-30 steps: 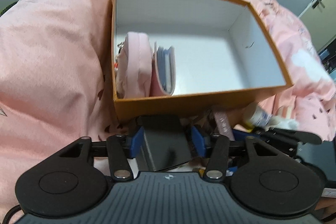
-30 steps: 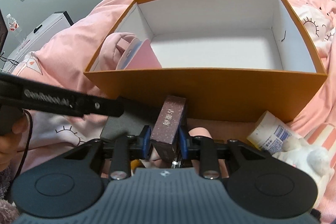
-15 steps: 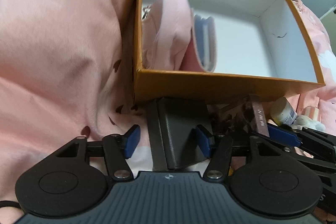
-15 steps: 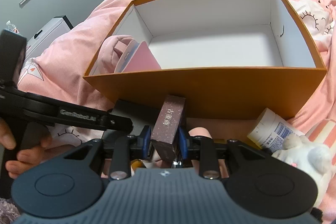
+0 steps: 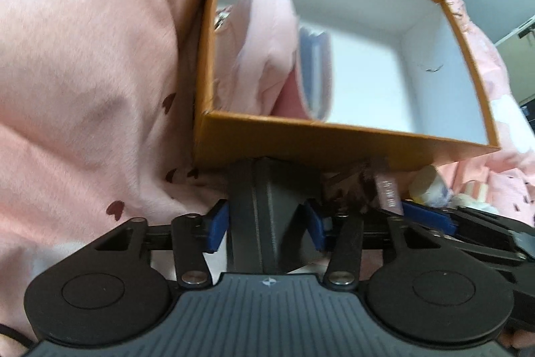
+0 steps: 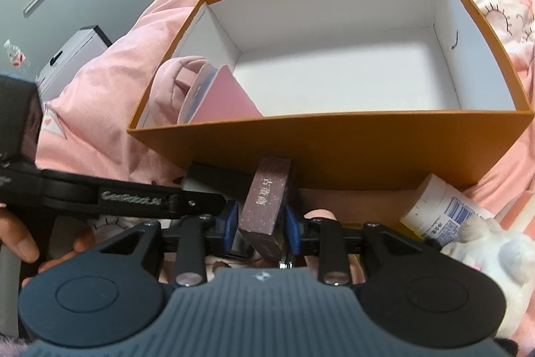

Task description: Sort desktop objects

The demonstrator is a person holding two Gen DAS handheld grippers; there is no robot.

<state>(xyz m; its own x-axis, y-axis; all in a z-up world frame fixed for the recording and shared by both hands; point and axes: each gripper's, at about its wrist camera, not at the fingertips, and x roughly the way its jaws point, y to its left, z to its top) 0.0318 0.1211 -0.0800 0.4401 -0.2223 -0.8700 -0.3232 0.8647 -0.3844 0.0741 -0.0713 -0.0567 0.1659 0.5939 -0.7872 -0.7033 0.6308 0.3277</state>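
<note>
An open orange box [image 5: 301, 136] [image 6: 334, 149] with a white inside lies on a pink bedspread. In its left end are a pink pouch [image 5: 260, 49] [image 6: 174, 79] and a pink-and-blue booklet [image 5: 316, 69] [image 6: 227, 99]. My left gripper [image 5: 265, 223] is shut on a dark grey box [image 5: 267, 206], held just in front of the orange box's near wall. My right gripper [image 6: 262, 223] is shut on a maroon speckled box [image 6: 267, 199] with pale lettering, also in front of the near wall; it also shows in the left wrist view [image 5: 384, 186].
A white bottle [image 6: 441, 206] with a blue label and a white plush toy [image 6: 495, 250] lie at the right of the orange box. The left gripper's arm [image 6: 127, 196] crosses the right wrist view at the left. A white cabinet [image 6: 73, 52] stands beyond the bed.
My left gripper with the dark grey box has moved closer to the orange box's near left corner. The right gripper has hardly moved.
</note>
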